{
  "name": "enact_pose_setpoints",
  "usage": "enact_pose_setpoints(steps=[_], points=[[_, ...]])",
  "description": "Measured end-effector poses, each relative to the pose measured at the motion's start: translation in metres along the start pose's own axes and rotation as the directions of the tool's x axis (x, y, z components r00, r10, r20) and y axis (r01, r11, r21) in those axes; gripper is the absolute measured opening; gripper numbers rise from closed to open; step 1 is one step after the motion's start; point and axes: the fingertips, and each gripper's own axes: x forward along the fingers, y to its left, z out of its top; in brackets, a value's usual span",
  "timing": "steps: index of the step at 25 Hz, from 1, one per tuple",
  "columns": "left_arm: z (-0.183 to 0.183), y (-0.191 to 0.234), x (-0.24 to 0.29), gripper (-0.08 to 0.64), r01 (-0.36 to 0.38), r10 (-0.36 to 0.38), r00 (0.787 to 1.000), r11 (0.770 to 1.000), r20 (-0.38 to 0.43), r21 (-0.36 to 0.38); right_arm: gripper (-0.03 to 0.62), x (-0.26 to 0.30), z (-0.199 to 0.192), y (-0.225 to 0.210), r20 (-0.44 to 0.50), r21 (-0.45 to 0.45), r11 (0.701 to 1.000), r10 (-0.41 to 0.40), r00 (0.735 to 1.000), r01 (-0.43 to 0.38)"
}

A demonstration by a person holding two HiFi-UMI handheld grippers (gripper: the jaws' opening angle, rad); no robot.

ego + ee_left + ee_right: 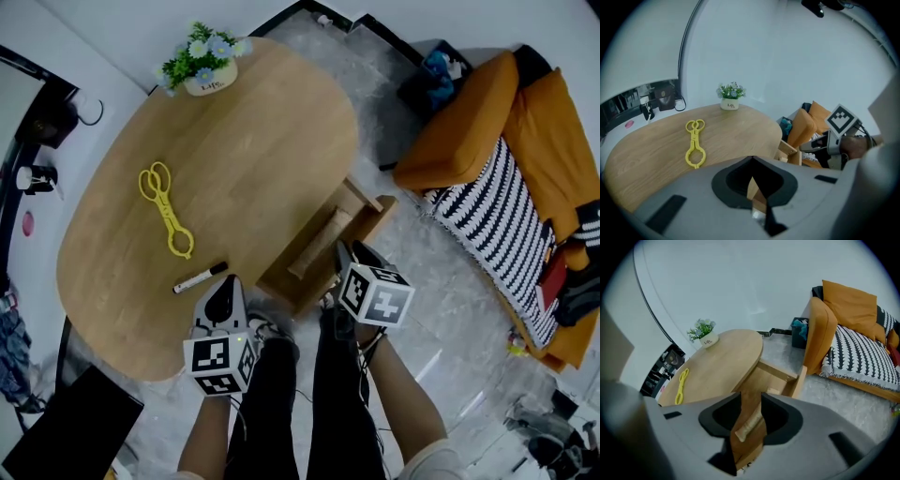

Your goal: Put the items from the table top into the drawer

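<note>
Yellow plastic tongs (166,208) (694,143) (682,385) lie on the oval wooden table (272,131). Nearer the front edge lies a black-and-white marker (199,277). The drawer (370,211) (799,380) stands pulled out at the table's right side, and a pale wooden stick (319,246) (751,420) lies in it. My right gripper (354,255) (747,397) hangs open over the drawer; the stick shows through its gap, untouched. My left gripper (225,286) (752,161) is shut and empty, just short of the marker.
A white pot of flowers (208,66) (730,101) stands at the table's far end. An orange sofa (487,122) with a striped throw (506,225) stands to the right, past grey floor. The person's legs (300,403) are close to the drawer. Dark equipment lines the left wall.
</note>
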Motion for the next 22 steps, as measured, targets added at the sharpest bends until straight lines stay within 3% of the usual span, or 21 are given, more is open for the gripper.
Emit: enact_pose_setpoints(steps=[10,16,22], points=[[0.0,0.006,-0.005,0.003,-0.031,0.032,0.999,0.999,0.022,-0.044,0.126,0.001,0.002,0.008,-0.012,-0.056,0.998,0.005,1.0,-0.005],[0.006,0.016,-0.021,0.003,-0.087,0.093,0.994,0.991,0.053,-0.098,0.092,-0.012,0.017,0.028,0.022,-0.183,0.983,0.021,1.0,-0.017],[0.009,0.038,-0.049,0.003,-0.164,0.181,0.981,0.967,0.074,-0.195,0.049,-0.033,0.022,0.075,0.016,-0.332,0.94,0.087,0.996,-0.076]])
